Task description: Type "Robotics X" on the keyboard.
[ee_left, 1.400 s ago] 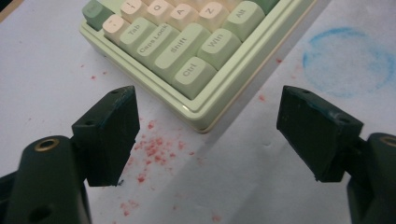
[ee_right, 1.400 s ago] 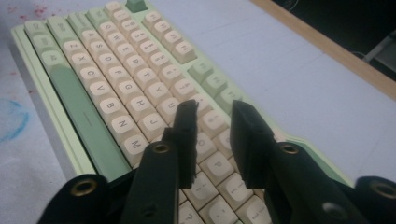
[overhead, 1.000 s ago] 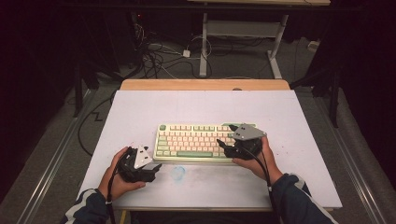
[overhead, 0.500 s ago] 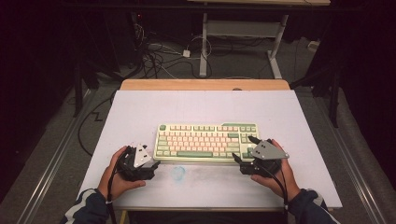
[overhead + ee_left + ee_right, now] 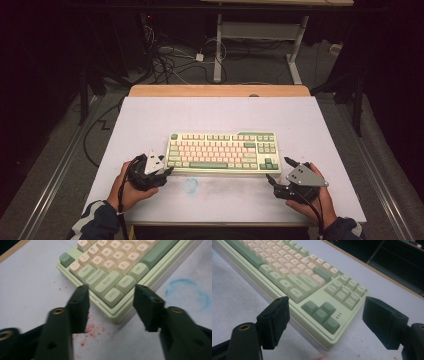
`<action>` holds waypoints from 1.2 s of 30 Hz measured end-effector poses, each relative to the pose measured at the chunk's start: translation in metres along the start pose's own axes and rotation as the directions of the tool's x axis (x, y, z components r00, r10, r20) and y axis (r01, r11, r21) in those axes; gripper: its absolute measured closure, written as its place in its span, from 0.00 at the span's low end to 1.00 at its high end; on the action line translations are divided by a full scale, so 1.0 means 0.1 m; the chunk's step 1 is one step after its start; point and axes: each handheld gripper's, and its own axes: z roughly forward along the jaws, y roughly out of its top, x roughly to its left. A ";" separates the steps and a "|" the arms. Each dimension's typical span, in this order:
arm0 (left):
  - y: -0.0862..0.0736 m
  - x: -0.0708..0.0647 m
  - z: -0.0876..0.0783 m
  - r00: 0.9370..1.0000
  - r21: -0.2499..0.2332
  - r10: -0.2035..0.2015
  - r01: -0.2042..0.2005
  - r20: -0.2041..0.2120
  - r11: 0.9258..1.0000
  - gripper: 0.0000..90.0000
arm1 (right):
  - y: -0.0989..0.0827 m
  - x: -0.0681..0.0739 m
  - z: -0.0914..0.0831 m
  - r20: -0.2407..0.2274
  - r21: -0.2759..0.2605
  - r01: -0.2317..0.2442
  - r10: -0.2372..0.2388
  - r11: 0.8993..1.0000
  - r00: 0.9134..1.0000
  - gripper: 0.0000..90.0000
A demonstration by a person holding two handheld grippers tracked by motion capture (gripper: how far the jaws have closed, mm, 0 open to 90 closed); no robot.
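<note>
1. Left gripper (image 5: 167, 171) held in the left hand (image 5: 131, 186), low at the near-left corner of the keyboard (image 5: 223, 152); jaws spread in the left gripper view, straddling that corner around the Ctrl key, not touching it as far as can be told.
2. Pale green case, cream letter keys, darker green modifiers and long space bar; lies flat and square to the edges at the middle of the white table (image 5: 150, 120), slightly toward the person's side.
3. Faint blue ring mark (image 5: 190, 185) on the table just in front of the keyboard; red specks (image 5: 91, 331) by the left jaws.
4. Right gripper (image 5: 280, 170) held in the right hand (image 5: 315, 197), just beside the near-right corner; jaws wide apart in the right gripper view, nothing between them but the corner with the green arrow keys (image 5: 320, 313) beyond.
5. Against a second ago: right gripper off the keyboard's right end, now lower and nearer the person; left gripper and keyboard much as before.
</note>
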 end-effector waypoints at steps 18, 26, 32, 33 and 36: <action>0.31 -0.25 0.41 0.995 0.072 0.036 -0.043 0.090 0.996 0.97 | -0.04 0.09 0.04 -0.009 0.044 0.056 -0.056 0.997 0.998 0.25; 0.36 -0.35 0.63 0.992 0.090 0.049 -0.060 0.118 0.994 0.96 | -0.05 0.11 0.04 0.006 0.049 0.069 -0.070 0.996 0.998 0.26; 0.39 -0.40 0.78 0.991 0.099 0.056 -0.068 0.123 0.993 0.96 | -0.07 0.09 0.01 0.011 0.050 0.067 -0.068 0.996 0.998 0.26; 0.40 -0.41 0.80 0.990 0.104 0.063 -0.076 0.123 0.992 0.96 | -0.07 0.09 0.01 0.009 0.051 0.067 -0.067 0.996 0.998 0.26; 0.40 -0.44 0.88 0.990 0.113 0.064 -0.078 0.125 0.990 0.96 | -0.07 0.10 0.02 0.005 0.056 0.070 -0.071 0.996 0.997 0.26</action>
